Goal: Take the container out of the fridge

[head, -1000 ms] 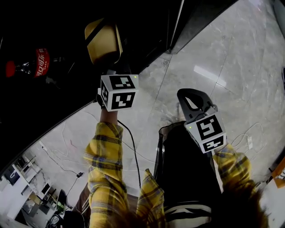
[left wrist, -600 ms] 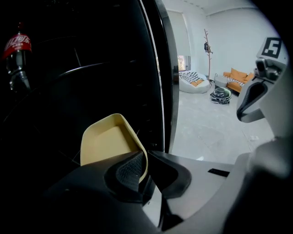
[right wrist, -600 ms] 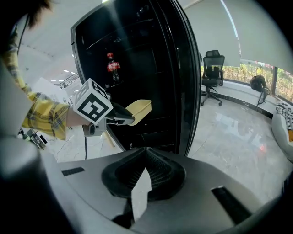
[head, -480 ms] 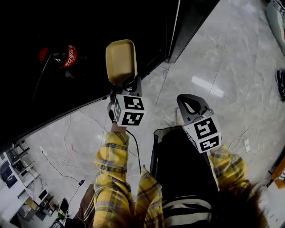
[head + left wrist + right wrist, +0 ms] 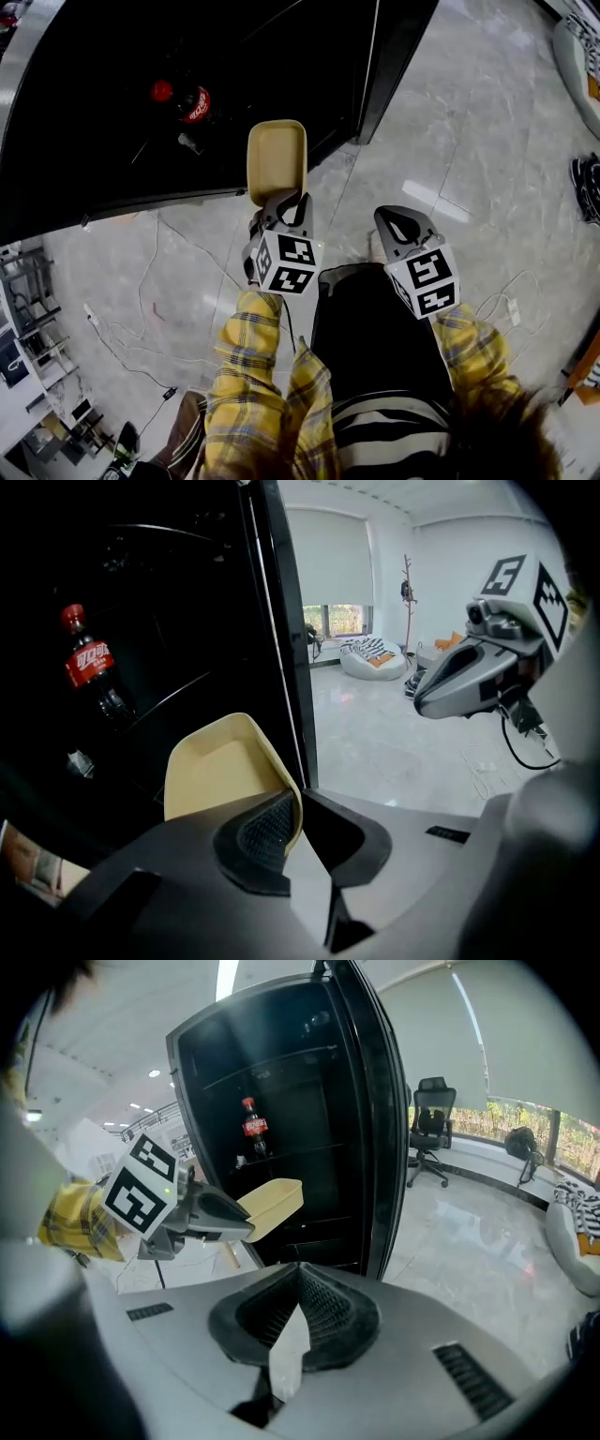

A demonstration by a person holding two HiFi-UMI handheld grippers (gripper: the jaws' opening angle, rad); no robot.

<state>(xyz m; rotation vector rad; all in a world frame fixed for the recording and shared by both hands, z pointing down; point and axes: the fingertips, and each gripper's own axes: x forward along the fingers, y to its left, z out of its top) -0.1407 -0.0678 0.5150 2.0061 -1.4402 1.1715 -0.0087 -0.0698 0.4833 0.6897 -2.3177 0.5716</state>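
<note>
Outside the black fridge [image 5: 103, 159], the left gripper [image 5: 281, 199] pinched a smooth beige rounded container [image 5: 276, 157] by its rim; the right gripper [image 5: 393, 220] was closed, empty. A red-labelled bottle [image 5: 192, 101] stood inside.

The container [image 5: 277, 159], a shallow, empty beige tray with rounded corners, is gripped by one side wall in the left tongs [image 5: 282, 199] and held level, just outside the open black fridge [image 5: 103, 122].

Left claw [image 5: 279, 199] reaches forward, pinched on the container [image 5: 276, 157]; right claw [image 5: 396, 223] hangs beside it, jaws together.
</note>
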